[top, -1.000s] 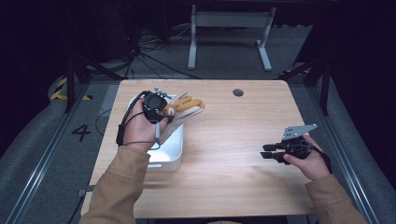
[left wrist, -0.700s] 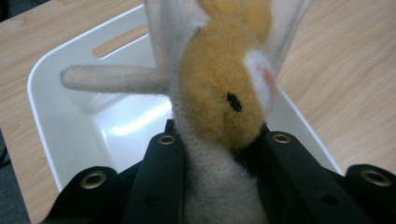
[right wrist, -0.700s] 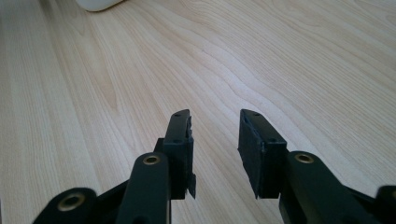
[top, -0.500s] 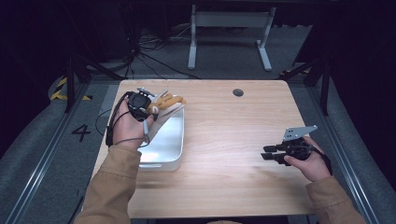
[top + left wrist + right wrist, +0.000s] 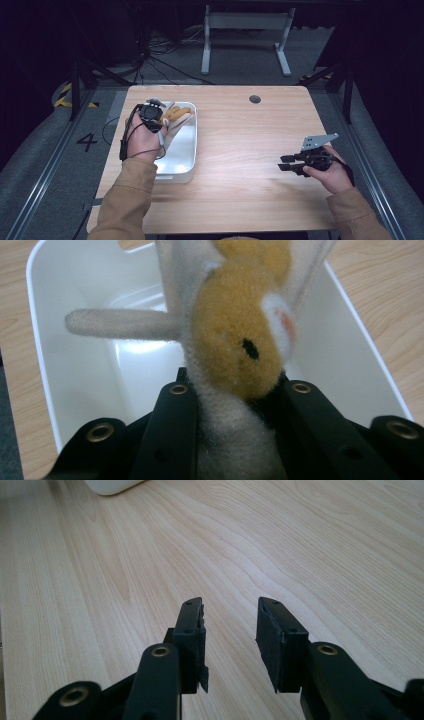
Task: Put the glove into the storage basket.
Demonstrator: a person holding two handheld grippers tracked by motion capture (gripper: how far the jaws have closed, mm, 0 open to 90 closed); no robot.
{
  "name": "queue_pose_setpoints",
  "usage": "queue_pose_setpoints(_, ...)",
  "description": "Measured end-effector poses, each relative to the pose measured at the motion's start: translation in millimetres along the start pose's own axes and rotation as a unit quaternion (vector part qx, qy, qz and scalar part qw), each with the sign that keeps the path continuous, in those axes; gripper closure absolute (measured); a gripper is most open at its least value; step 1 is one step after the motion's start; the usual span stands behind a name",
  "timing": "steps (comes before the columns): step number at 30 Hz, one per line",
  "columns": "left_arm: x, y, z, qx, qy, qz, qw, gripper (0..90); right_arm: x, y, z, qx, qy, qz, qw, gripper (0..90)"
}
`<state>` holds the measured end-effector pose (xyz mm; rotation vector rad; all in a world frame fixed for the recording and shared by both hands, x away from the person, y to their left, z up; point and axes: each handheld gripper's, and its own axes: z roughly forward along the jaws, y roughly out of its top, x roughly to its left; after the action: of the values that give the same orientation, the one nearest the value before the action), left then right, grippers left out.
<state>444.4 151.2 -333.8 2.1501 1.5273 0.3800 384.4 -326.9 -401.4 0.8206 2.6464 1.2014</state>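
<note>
A plush toy (image 5: 235,350), cream with orange-brown patches and long limbs, hangs over a white bin (image 5: 75,370). My left gripper (image 5: 232,390) is shut on the toy's body, both jaws pressed against it. In the high view the left gripper (image 5: 162,117) is above the far end of the white bin (image 5: 182,150), with the plush toy (image 5: 177,113) sticking out past it. My right gripper (image 5: 284,163) rests low over the right side of the table with its jaws open. The right gripper (image 5: 230,615) has bare wood between its jaws.
The wooden table (image 5: 240,140) has a round cable hole (image 5: 255,99) near its far edge. A corner of the white bin (image 5: 110,485) shows at the top of the right gripper view. A table frame and cables lie on the floor beyond.
My left gripper has carried the plush toy away from me and leftward, from over the bin's middle to its far end. The right gripper has stayed put.
</note>
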Motion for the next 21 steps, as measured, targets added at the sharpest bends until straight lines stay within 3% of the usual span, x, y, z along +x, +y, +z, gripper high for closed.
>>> queue_pose_setpoints(4, 2.5, 0.3, 11.2, 0.011, 0.005, -0.018, 0.9998, 76.7, 0.4, 1.6, -0.3, -0.004, 0.002, -0.003, 1.0000, 63.8)
queue_pose_setpoints(21, 8.8, -6.6, 39.0, 0.034, 0.014, -0.051, 0.9980, 76.0, 1.4, 0.8, -1.7, -0.004, -0.001, -0.002, 1.0000, 63.3)
